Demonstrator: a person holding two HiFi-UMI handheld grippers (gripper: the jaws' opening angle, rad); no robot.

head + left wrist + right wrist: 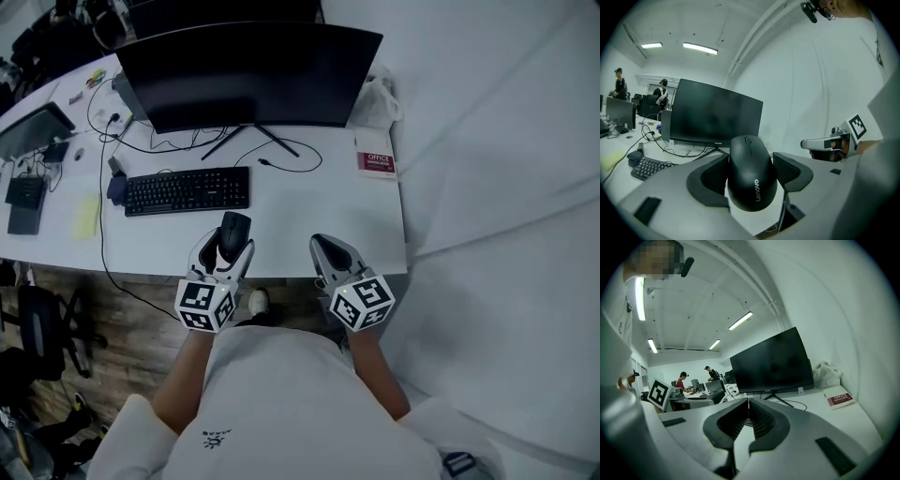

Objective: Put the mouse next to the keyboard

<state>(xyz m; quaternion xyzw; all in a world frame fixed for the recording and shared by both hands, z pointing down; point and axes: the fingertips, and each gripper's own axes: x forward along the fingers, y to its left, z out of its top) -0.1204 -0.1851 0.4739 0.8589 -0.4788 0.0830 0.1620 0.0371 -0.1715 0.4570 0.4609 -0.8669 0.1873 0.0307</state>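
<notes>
1. Your left tongs point(228, 246) are closed on the sides of the rounded black plastic computer mouse point(751, 174). One ribbed pad presses each flank, and the mouse's nose points away from you.
2. Your right tongs point(748, 404) are pressed together at the tips with nothing between them. They sit at the lower centre-right of the head view, over the front edge of the white desk point(309, 211).
3. The mouse is at the lower centre of the head view, near the desk's front edge. It is below the right end of the flat black keyboard point(187, 190) and apart from it. I cannot tell whether its base touches the desk.
4. To do this step well, I judge you should carry the mouse up the frame to the bare white patch just right of the keyboard's right end.
5. Hold it level with the nose pointing away from you. Lower it until the base sits flat, and only then spread the tongs.
6. Stop short of the thin black cable point(291, 165) looping below the monitor stand.
7. Leave the right tongs where they are, because the path needs only one.
8. Count:
   - one mouse
   - one keyboard
   - two tongs
   - one wide dark curved monitor point(248, 75)
   - one red-and-white booklet point(376, 155) at the desk's right edge
</notes>
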